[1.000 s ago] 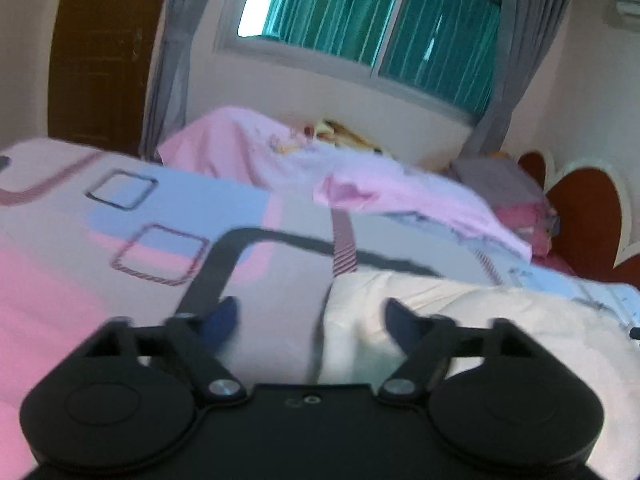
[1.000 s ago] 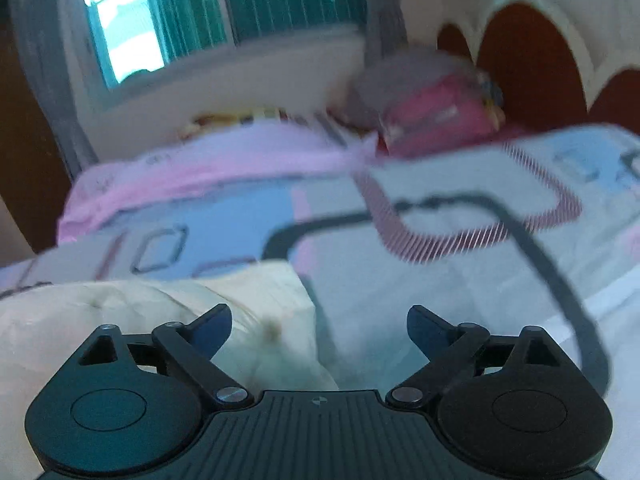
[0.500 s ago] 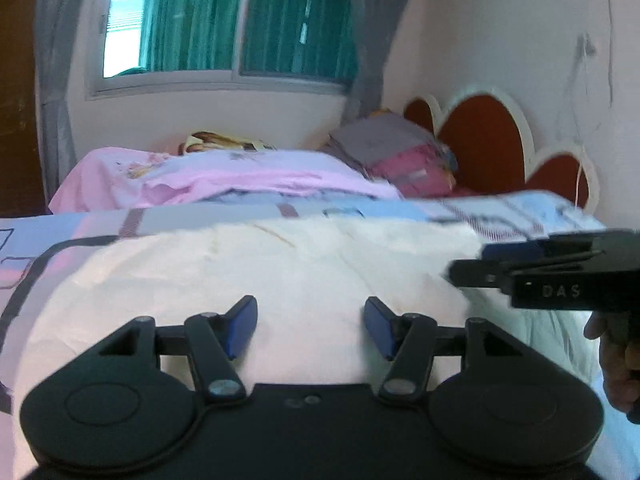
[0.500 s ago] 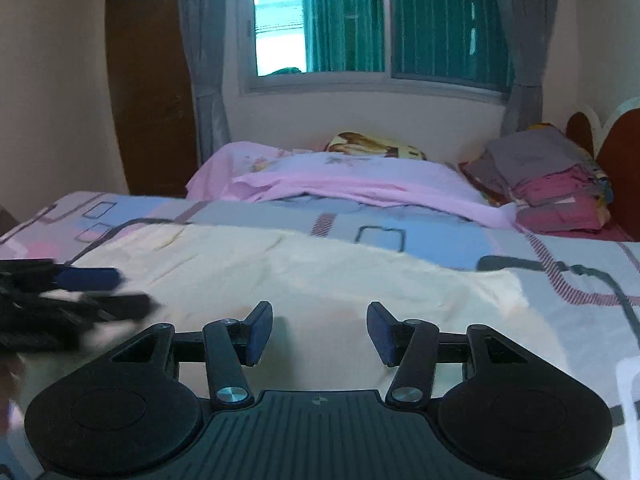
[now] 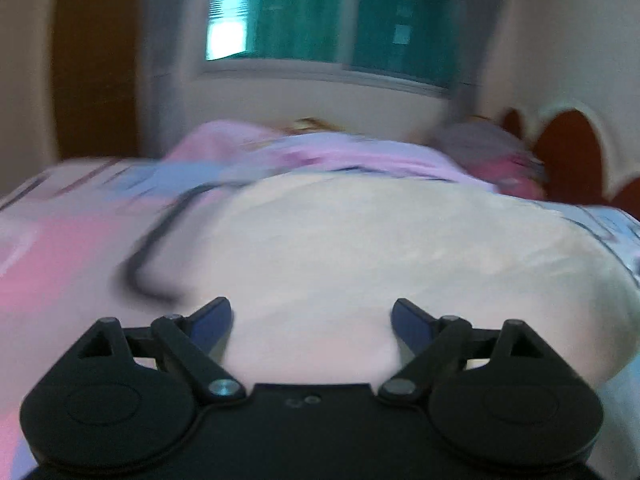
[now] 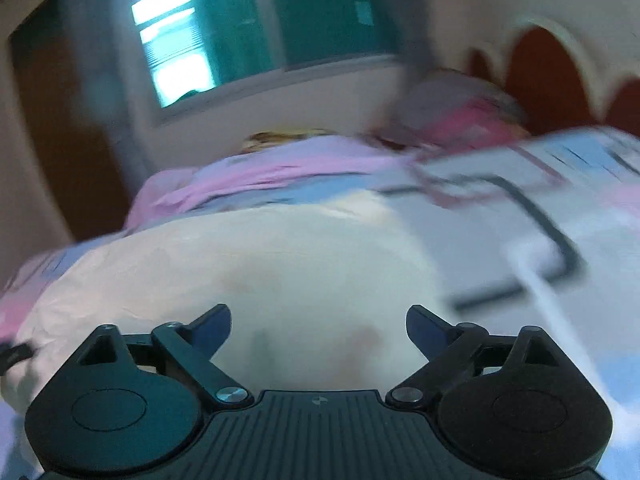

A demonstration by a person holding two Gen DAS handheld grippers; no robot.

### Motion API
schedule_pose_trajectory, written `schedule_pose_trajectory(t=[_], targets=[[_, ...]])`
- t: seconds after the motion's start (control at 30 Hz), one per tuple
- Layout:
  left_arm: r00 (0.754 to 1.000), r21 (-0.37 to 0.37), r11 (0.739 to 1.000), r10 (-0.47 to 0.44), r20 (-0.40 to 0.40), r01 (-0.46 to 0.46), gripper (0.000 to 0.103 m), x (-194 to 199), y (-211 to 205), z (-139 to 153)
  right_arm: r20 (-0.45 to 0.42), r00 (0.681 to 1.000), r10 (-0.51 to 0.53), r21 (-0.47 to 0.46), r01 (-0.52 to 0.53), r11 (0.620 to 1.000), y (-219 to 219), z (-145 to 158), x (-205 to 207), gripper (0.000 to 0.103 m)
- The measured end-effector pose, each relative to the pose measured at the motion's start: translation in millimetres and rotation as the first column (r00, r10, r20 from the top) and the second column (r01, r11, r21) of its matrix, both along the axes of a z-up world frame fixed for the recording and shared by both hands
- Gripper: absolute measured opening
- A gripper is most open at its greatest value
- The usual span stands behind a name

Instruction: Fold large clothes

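Observation:
A large cream garment (image 5: 380, 248) lies spread flat on the patterned bed sheet (image 5: 60, 248). It also shows in the right wrist view (image 6: 260, 264). My left gripper (image 5: 311, 320) is open and empty, low over the garment's near left part. My right gripper (image 6: 319, 326) is open and empty, low over the garment's near right part, close to its right edge. Both views are motion-blurred.
A pink blanket (image 5: 340, 156) lies heaped at the far side of the bed, below the window (image 5: 328, 20). A stack of folded clothes (image 6: 460, 112) sits by the red headboard (image 6: 548, 76). A brown door (image 5: 96, 68) stands at the far left.
Both grippers have opened wider and dropped closer to the cream garment. The left view has swung left, so the right gripper no longer shows in it. The right view has swung right.

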State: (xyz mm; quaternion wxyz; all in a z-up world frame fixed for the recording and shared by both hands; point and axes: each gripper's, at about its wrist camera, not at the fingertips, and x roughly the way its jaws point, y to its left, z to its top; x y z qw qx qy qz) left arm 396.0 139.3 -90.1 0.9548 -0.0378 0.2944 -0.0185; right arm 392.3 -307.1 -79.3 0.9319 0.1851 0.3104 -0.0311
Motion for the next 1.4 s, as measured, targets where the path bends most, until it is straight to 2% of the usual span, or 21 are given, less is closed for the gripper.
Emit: schedule_pose_trajectory(t=[0.07, 0.13, 0.23, 0.3, 0.4, 0.47, 0.53, 0.6, 0.63, 0.7, 0.77, 0.93, 1.0, 1.07, 1.13, 1.2, 1.27, 1.4], targets=[[0.996, -0.023, 0.996, 0.085, -0.041, -0.086, 0.084, -22.5, 27.8, -8.3, -0.042, 0.997, -0.059, 0.096, 0.063, 0.993, -24.9, -8.5, -20.3, 0.093], [0.986, -0.083, 0.985, 0.143, -0.080, -0.149, 0.081, -42.3, 51.2, -15.1, -0.064, 0.992, -0.105, 0.198, 0.116, 0.973, -43.7, -17.6, -34.5, 0.093], [0.983, -0.218, 0.960, 0.156, -0.094, -0.174, 0.080, -56.0, 63.8, -19.0, -0.087, 0.986, -0.142, 0.332, 0.163, 0.929, -58.0, -28.9, -46.1, 0.093], [0.985, -0.246, 0.956, 0.141, -0.098, -0.161, 0.080, -55.1, 58.5, -19.0, -0.093, 0.984, -0.149, 0.384, 0.174, 0.907, -56.6, -32.4, -42.3, 0.093], [0.987, -0.330, 0.932, 0.126, -0.099, -0.152, 0.080, -48.7, 45.4, -18.8, -0.093, 0.985, -0.148, 0.428, 0.174, 0.887, -52.6, -35.3, -29.2, 0.093], [0.985, -0.412, 0.895, 0.138, -0.108, -0.170, 0.080, -43.3, 43.4, -25.3, -0.093, 0.984, -0.150, 0.465, 0.176, 0.868, -55.0, -40.1, -30.5, 0.093], [0.978, -0.502, 0.841, 0.158, -0.132, -0.204, 0.077, -35.5, 45.3, -33.5, -0.104, 0.984, -0.147, 0.495, 0.179, 0.850, -54.9, -42.0, -28.0, 0.093], [0.972, -0.551, 0.802, 0.178, -0.152, -0.233, 0.076, -29.9, 46.5, -41.8, -0.112, 0.983, -0.144, 0.525, 0.181, 0.832, -53.1, -46.5, -30.6, 0.093], [0.971, -0.558, 0.795, 0.179, -0.158, -0.237, 0.076, -27.9, 48.7, -43.9, -0.118, 0.982, -0.146, 0.536, 0.186, 0.824, -52.0, -49.8, -30.4, 0.093], [0.969, -0.550, 0.798, 0.185, -0.162, -0.244, 0.076, -22.6, 48.1, -46.5, -0.131, 0.980, -0.149, 0.554, 0.197, 0.809, -51.2, -55.1, -24.9, 0.093], [0.967, -0.547, 0.797, 0.196, -0.165, -0.255, 0.076, -13.2, 45.1, -47.6, -0.137, 0.978, -0.155, 0.547, 0.205, 0.811, -48.7, -57.3, -20.0, 0.093], [0.952, -0.614, 0.728, 0.244, -0.184, -0.305, 0.076, 2.8, 51.2, -53.9, -0.132, 0.974, -0.182, 0.551, 0.225, 0.804, -45.0, -60.7, -6.5, 0.093], [0.949, -0.617, 0.721, 0.258, -0.184, -0.316, 0.076, 7.6, 51.2, -53.9, -0.133, 0.972, -0.193, 0.538, 0.235, 0.810, -43.2, -60.7, -0.7, 0.093], [0.944, -0.615, 0.717, 0.269, -0.190, -0.328, 0.076, 13.9, 50.2, -54.0, -0.139, 0.971, -0.195, 0.496, 0.238, 0.835, -37.8, -58.5, 5.4, 0.093], [0.940, -0.599, 0.725, 0.279, -0.196, -0.340, 0.076, 19.2, 48.0, -52.3, -0.142, 0.971, -0.191, 0.449, 0.235, 0.862, -31.7, -56.0, 10.1, 0.093], [0.938, -0.578, 0.739, 0.285, -0.197, -0.346, 0.068, 21.2, 45.3, -50.0, -0.140, 0.971, -0.195, 0.427, 0.237, 0.873, -28.3, -56.0, 11.9, 0.092], [0.940, -0.564, 0.751, 0.279, -0.198, -0.342, 0.059, 22.4, 43.3, -49.2, -0.142, 0.969, -0.201, 0.407, 0.243, 0.881, -27.4, -55.9, 11.5, 0.079], [0.948, -0.557, 0.766, 0.258, -0.188, -0.319, 0.043, 23.6, 41.7, -46.8, -0.144, 0.971, -0.188, 0.371, 0.230, 0.900, -23.5, -53.6, 11.5, 0.066]])
